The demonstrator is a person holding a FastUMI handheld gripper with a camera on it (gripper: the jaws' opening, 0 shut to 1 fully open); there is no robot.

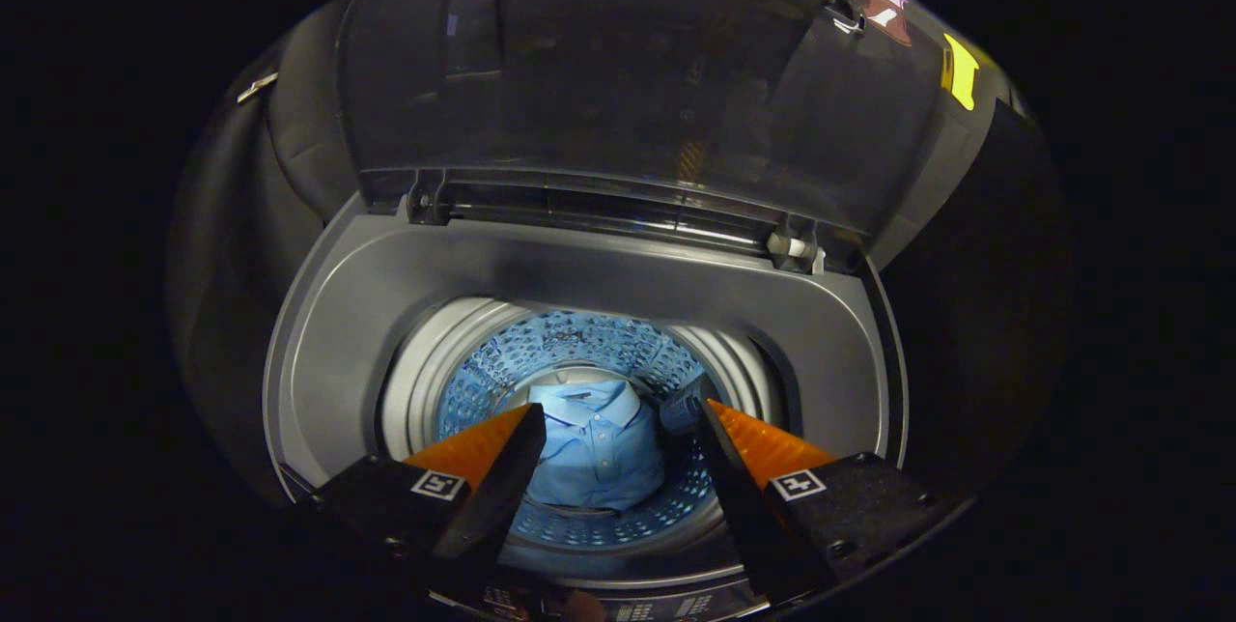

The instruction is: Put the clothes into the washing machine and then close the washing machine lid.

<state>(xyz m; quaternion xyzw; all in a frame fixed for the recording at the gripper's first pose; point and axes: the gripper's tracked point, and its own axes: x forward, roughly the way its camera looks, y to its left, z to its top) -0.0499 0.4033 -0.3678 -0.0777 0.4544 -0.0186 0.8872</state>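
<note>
I look down into a top-loading washing machine [579,284] with a grey top deck. Its transparent lid [599,71] stands raised and upright behind the opening. A folded light blue collared shirt [599,448] lies at the bottom of the perforated drum [570,342]. My gripper [618,419] hovers above the drum mouth, open, with nothing between its fingers. The shirt shows in the gap between the fingers, well below them.
The lid's hinges [792,245] sit along the back of the deck. A control panel strip [657,607] runs along the machine's front edge beneath the fingers. Dark booth cloth surrounds the machine, with a yellow mark [959,71] off to the right of the lid.
</note>
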